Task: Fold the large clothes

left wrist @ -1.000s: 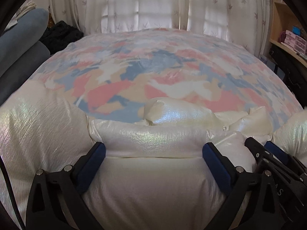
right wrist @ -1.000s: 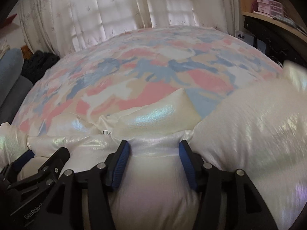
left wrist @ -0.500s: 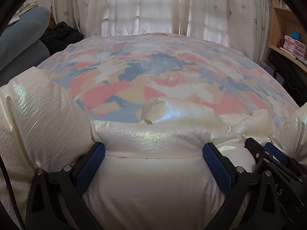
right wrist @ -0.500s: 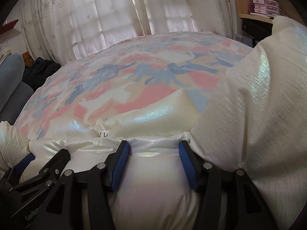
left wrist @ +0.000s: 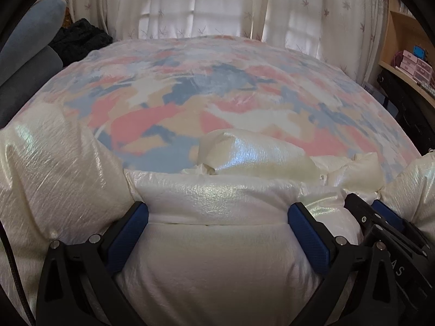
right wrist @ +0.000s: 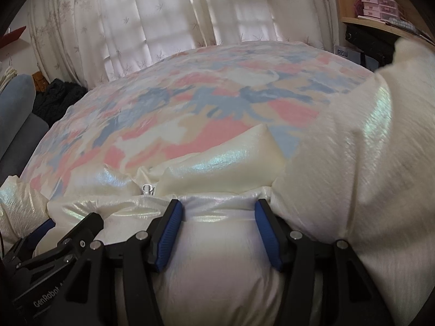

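The left gripper (left wrist: 217,214) points forward over the bed, level with the mattress, its blue pads (left wrist: 127,233) set wide apart around a thick padded band of the white puffer jacket (left wrist: 217,271); the fabric bulges between the pads and touches both, so it is clamped on the jacket. The right gripper (right wrist: 217,214) sits just beside it at the same height, its blue pads (right wrist: 168,231) closer together and pinching a narrower bunch of the same jacket (right wrist: 217,271). Each gripper shows at the edge of the other's view (left one at lower left, right one at lower right).

The jacket lies at the near edge of the bedspread (left wrist: 217,87), a pink, blue and cream print, with its collar (left wrist: 255,154) standing just ahead of the grippers and a zipper pull (right wrist: 146,188) beside it.

Compared with half a second ago, the sleeve (right wrist: 367,163) on the right has dropped lower, uncovering the shelf (right wrist: 380,21) again, and the left sleeve (left wrist: 54,168) has also sunk a little. Both grips are unchanged.
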The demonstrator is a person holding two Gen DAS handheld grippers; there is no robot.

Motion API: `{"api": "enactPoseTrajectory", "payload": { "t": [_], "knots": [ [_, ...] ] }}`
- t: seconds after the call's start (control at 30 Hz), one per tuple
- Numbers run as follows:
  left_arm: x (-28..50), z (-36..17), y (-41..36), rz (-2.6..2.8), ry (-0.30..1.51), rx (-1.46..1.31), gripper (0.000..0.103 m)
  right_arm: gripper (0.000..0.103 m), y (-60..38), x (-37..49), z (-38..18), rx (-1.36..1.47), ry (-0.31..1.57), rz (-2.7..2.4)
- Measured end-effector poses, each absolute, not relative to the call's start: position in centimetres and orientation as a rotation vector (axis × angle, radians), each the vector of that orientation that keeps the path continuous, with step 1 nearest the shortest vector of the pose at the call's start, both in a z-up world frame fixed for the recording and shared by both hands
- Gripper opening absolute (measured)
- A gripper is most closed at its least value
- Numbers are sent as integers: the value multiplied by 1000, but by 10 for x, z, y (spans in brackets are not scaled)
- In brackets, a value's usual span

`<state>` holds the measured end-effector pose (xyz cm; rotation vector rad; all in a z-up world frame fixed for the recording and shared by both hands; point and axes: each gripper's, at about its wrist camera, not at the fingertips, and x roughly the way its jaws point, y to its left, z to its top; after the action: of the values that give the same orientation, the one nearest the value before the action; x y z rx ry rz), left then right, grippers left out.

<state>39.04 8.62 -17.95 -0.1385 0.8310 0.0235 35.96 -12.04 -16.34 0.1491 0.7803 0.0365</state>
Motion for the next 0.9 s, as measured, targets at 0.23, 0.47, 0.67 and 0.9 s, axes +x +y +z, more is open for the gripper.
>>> {"api": "enactPoseTrajectory", "payload": {
  "t": [0.23,0.47,0.67,0.9],
  "knots": [
    [398,-164,108,5,896,-66,102,53,-141,367,-148,150,857,135],
    [401,-151,185,214,932,-70,102,33,-202,371,-132,232,878,131],
    [388,-158,257,343,988,-218,102,30,-250,367,-119,238,882,85],
    [368,-128,267,391,935,-91,102,34,-303,348,-92,174,895,-93]
  ]
}}
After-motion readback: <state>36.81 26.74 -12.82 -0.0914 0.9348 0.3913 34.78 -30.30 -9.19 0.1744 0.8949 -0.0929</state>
